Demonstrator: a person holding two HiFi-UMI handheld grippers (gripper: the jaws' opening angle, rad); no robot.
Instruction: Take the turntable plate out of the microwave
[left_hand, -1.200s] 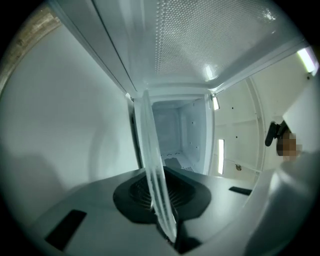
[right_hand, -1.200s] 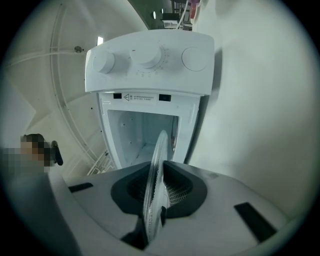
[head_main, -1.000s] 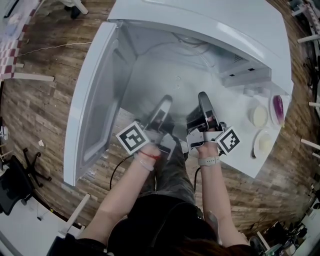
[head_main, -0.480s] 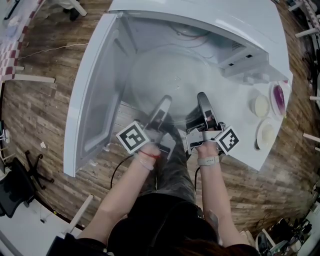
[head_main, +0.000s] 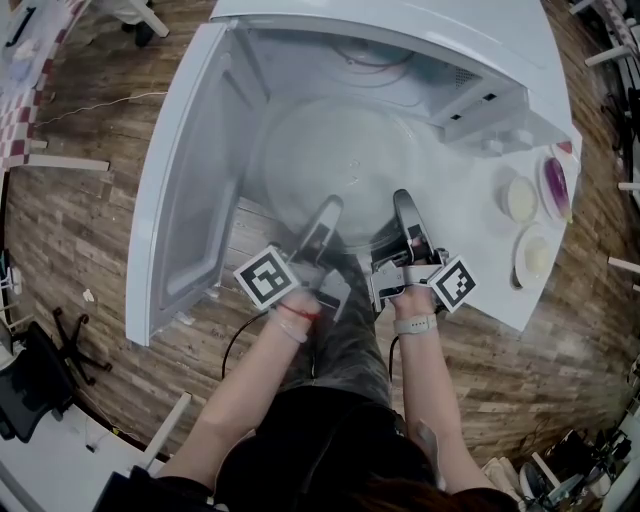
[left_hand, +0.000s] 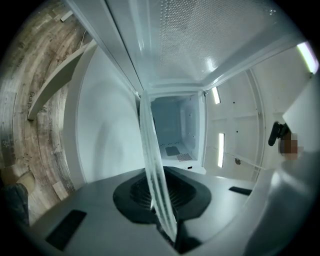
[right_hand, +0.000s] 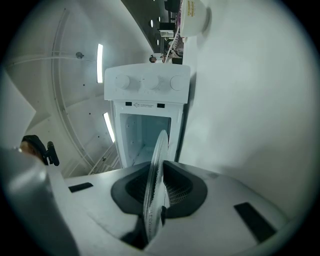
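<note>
The clear glass turntable plate (head_main: 345, 160) is level in front of the open white microwave (head_main: 400, 30), its far part still at the cavity mouth. My left gripper (head_main: 326, 212) is shut on the plate's near rim at the left. My right gripper (head_main: 404, 206) is shut on the near rim at the right. In the left gripper view the plate's edge (left_hand: 152, 170) runs as a pale strip clamped in that left gripper (left_hand: 167, 227). The right gripper view shows the rim (right_hand: 156, 170) pinched in the right gripper (right_hand: 150, 220), with the microwave cavity (right_hand: 142, 132) ahead.
The microwave door (head_main: 190, 200) stands swung open at the left. Its control panel with knobs (head_main: 490, 110) is at the right. Beside it on the white table (head_main: 480, 280) lie two pale dishes (head_main: 520, 200) (head_main: 535, 262) and a purple one (head_main: 555, 185). Wooden floor surrounds.
Both grippers have drawn the plate back toward the person, so more of it now lies outside the cavity. The grips have not changed.
</note>
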